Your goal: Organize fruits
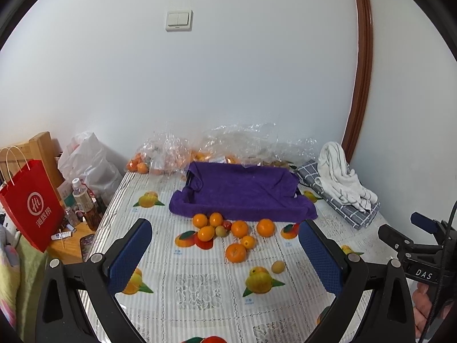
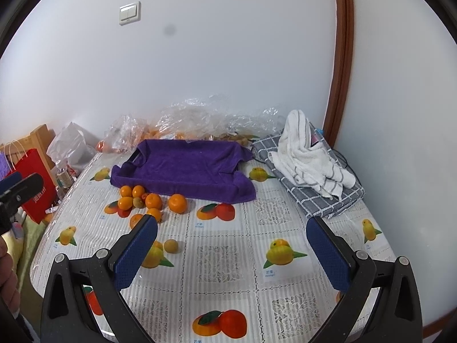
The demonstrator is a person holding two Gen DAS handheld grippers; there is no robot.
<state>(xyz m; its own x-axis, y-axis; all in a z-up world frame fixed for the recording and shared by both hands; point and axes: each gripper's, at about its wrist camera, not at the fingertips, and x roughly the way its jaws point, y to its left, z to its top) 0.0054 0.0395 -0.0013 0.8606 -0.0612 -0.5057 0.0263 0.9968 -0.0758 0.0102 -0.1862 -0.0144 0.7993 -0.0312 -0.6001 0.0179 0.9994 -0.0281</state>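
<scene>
Several oranges [image 1: 239,228] [image 2: 177,203] lie loose on the fruit-print tablecloth, just in front of a tray draped in a purple towel [image 1: 242,191] [image 2: 185,168]. Among them sit a small red fruit [image 1: 227,224] and a small greenish fruit [image 1: 220,231] [image 2: 138,202]. One small tan fruit [image 1: 277,266] [image 2: 170,246] lies apart, nearer to me. My left gripper [image 1: 225,253] hovers open over the table, short of the oranges, holding nothing. My right gripper [image 2: 232,250] is open too, to the right of the fruit, empty.
Clear plastic bags [image 1: 171,154] with more oranges lie against the wall behind the tray. A white towel [image 2: 308,154] on a grey checked cloth [image 2: 322,197] sits at the right. A red paper bag [image 1: 31,203] and bottles [image 1: 81,197] stand beside the table's left edge.
</scene>
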